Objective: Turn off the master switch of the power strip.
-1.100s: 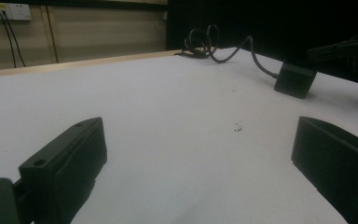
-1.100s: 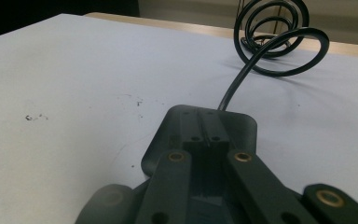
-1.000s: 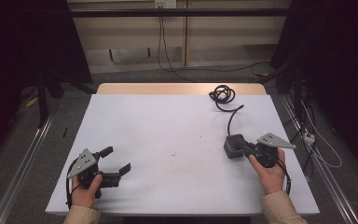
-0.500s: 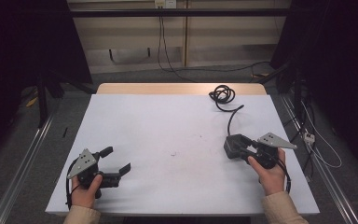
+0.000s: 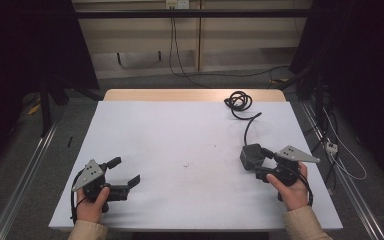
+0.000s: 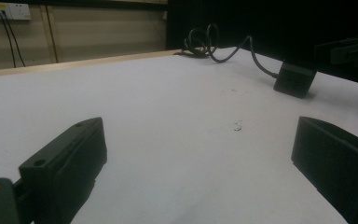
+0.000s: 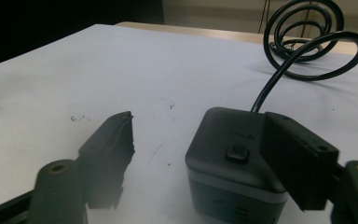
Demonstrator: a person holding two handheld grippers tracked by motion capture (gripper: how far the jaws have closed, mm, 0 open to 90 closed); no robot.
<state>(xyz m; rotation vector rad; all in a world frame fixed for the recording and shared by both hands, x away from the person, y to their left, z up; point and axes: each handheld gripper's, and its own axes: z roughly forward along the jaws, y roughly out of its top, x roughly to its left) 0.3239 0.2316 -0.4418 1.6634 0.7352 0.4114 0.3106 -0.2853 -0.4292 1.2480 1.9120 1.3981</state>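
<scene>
The black cube-shaped power adapter [image 5: 250, 155] with its coiled black cable [image 5: 238, 101] sits at four o'clock on the white tabletop [image 5: 180, 135]. The right hand-held gripper [image 5: 264, 161] has just been opening, jaws spread, adapter between them and one jaw alongside: a release, I'd say; next, back away. The right gripper view shows the adapter's top button [image 7: 236, 152]. The left hand-held gripper [image 5: 126, 173] idles spread at seven o'clock.

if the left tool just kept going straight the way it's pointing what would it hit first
Probably nothing nearby. The left tool faces bare white table. The black power cube lies far ahead, right of its line, so it may pass it; depth is unclear.
</scene>
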